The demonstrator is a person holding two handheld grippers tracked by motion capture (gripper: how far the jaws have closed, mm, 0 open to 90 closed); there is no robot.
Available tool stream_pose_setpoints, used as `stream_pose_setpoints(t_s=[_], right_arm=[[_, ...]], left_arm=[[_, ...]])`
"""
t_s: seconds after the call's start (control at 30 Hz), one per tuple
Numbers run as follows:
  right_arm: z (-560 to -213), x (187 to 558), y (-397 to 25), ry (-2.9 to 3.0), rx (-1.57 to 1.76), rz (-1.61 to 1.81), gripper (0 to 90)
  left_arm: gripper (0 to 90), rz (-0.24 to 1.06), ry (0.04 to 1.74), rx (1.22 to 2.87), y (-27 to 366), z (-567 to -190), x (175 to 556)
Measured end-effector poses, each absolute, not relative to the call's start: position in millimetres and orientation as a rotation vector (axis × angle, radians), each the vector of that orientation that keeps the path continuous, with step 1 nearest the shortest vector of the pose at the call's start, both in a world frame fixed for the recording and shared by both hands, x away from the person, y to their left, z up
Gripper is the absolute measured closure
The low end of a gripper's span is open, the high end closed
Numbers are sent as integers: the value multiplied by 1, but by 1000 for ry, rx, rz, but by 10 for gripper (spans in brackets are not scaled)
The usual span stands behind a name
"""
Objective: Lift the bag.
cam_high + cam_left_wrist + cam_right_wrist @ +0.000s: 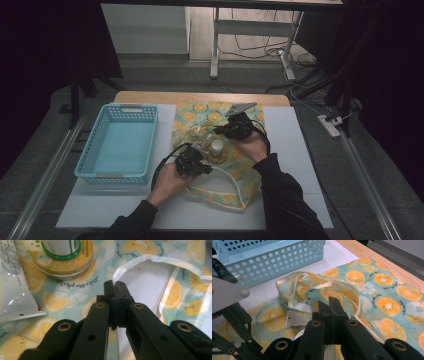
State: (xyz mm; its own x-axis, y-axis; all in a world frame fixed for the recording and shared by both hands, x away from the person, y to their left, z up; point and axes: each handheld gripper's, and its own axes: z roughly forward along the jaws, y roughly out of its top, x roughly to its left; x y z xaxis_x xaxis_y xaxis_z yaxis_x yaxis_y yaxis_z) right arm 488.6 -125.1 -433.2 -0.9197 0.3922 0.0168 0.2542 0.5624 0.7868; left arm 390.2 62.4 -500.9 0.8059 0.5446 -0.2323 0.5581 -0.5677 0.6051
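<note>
**Both grippers pinch the bag; the items lie between them**

The fruit-print cloth bag [220,150] lies across the middle of the desk, with the blue basket [121,142] toward the left edge. The left gripper [192,162] has its jaws closed on the bag's pale hem [130,263] at the side nearer the person. The right gripper [231,129] is clamped on a fold of the same cloth [342,293] toward the far edge. Between the two sit a round tin [62,267] with a green-ringed bottle [61,248] upright on it, and a white tube [15,290] just beside. These things lie slightly beyond and left of the left gripper, which looks nearer. The mouth of the bag probably has to be spread along the line joining the grippers.
</note>
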Motion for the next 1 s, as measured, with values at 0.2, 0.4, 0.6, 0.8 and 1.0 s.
stream_pose_setpoints(t_s=[0.2, 0.4, 0.6, 0.8, 1.0], right_arm=[[-428, 488, -128, 2634, 570, 1305, 900], [-423, 485, -128, 2637, 565, 1322, 900], [-415, 482, -129, 2630, 557, 1315, 900], [-402, 480, -130, 2623, 539, 1306, 900], [-396, 478, -130, 2643, 529, 1294, 900]], left_arm=[[900, -38, 814, 2256, 69, -487, 393], [900, -22, 809, 2229, 75, -472, 394], [900, -16, 807, 2199, 81, -455, 399], [900, -23, 808, 2191, 85, -437, 406], [900, -47, 800, 2189, 89, -417, 414]])
